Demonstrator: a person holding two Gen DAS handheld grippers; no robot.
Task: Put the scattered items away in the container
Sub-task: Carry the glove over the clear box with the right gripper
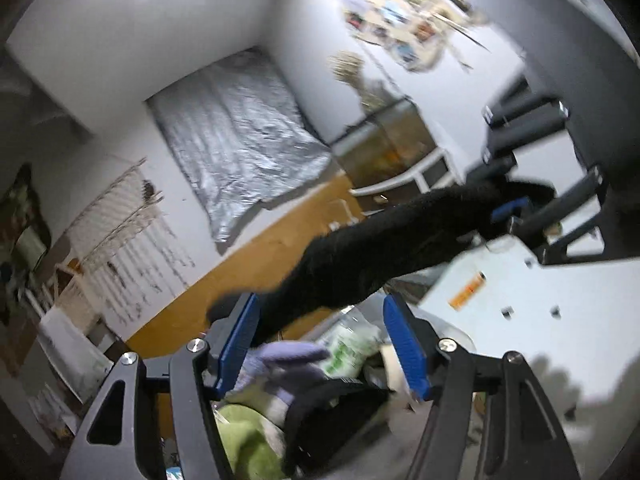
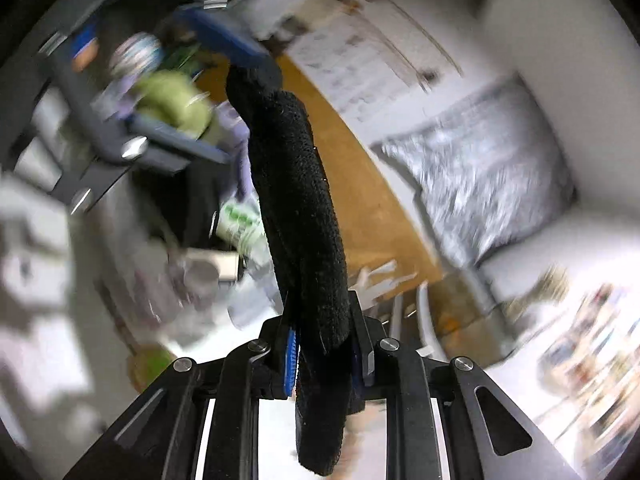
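Two grippers share one black sock [image 2: 304, 216]: the right gripper [image 2: 326, 354] is clamped on its end, the left gripper [image 1: 320, 344] stands apart, the sock crossing just past its fingertips. Beyond lies a green-printed packet [image 1: 344, 350], its lettering blurred beyond reading.

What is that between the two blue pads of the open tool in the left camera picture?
Nothing is gripped by the left tool. Through the gap, this view shows a black sock, a lilac cloth and a green-printed packet beyond.
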